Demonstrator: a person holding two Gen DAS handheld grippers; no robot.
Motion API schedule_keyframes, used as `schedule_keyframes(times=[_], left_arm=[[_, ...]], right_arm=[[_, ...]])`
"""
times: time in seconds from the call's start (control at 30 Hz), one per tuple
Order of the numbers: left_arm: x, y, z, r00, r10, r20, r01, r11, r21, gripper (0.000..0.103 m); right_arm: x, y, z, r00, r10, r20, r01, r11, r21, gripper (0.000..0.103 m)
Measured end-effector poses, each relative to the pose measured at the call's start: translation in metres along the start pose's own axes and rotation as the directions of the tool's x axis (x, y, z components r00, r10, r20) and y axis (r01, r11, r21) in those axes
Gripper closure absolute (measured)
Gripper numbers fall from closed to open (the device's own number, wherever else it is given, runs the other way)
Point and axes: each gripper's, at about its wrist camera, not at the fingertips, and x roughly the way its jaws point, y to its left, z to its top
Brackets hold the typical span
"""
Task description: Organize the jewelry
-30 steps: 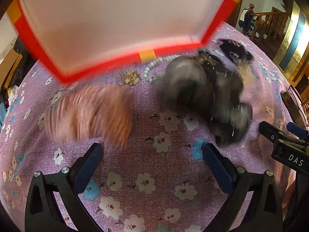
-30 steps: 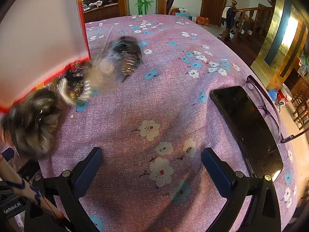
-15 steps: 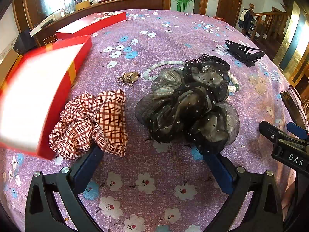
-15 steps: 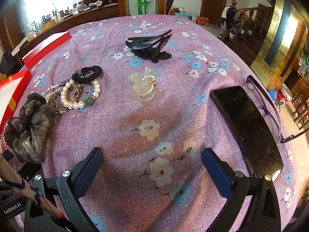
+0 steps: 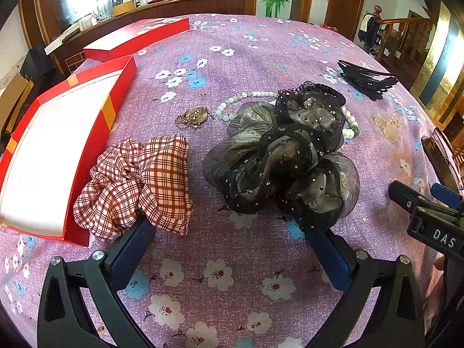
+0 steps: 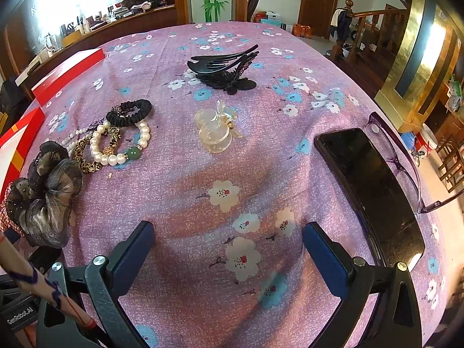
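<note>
An open red box with a white inside lies at the left on the purple flowered cloth. Against it sits a red plaid scrunchie, and a black gauze scrunchie lies to its right. Behind them are a gold brooch and a pale bead necklace. My left gripper stands open just short of both scrunchies, holding nothing. In the right wrist view a pearl bracelet, a black hair tie, a clear claw clip and a black claw clip lie ahead of my open, empty right gripper.
The red box lid lies at the far left of the table. A black phone and purple glasses rest near the right edge. The table drops off on the right toward a staircase and chairs.
The red box, tipped over the table a second ago with the pieces tumbling out, now lies open-side up at the left. The jewelry has settled. Both grippers stayed in place.
</note>
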Motion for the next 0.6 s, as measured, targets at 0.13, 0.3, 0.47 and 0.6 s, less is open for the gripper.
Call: schedule_keyframes(times=[0.13, 0.3, 0.47, 0.6], left_arm=[[-0.014, -0.002, -0.01, 1.0, -0.025, 0.019, 0.023, 0.998, 0.059, 0.0], [-0.088, 0.012, -0.029, 0.974, -0.071, 0.216, 0.05, 0.994, 0.098, 0.0], [-0.153, 0.04, -0.036, 0.927, -0.065, 0.369, 0.04, 0.996, 0.075, 0.0], [-0.165, 0.059, -0.04, 0.921, -0.049, 0.386, 0.039, 0.999, 0.032, 0.0]], right_arm=[[-0.036, -0.008, -0.008, 0.995, -0.011, 0.098, 0.008, 0.999, 0.032, 0.001], [-0.086, -0.024, -0.023, 0.98, 0.018, 0.198, -0.04, 0.994, 0.106, 0.001], [-0.114, -0.019, -0.041, 0.971, 0.09, 0.223, -0.12, 0.985, 0.126, 0.001], [-0.135, -0.002, -0.049, 0.958, 0.145, 0.249, -0.173, 0.98, 0.094, 0.001]])
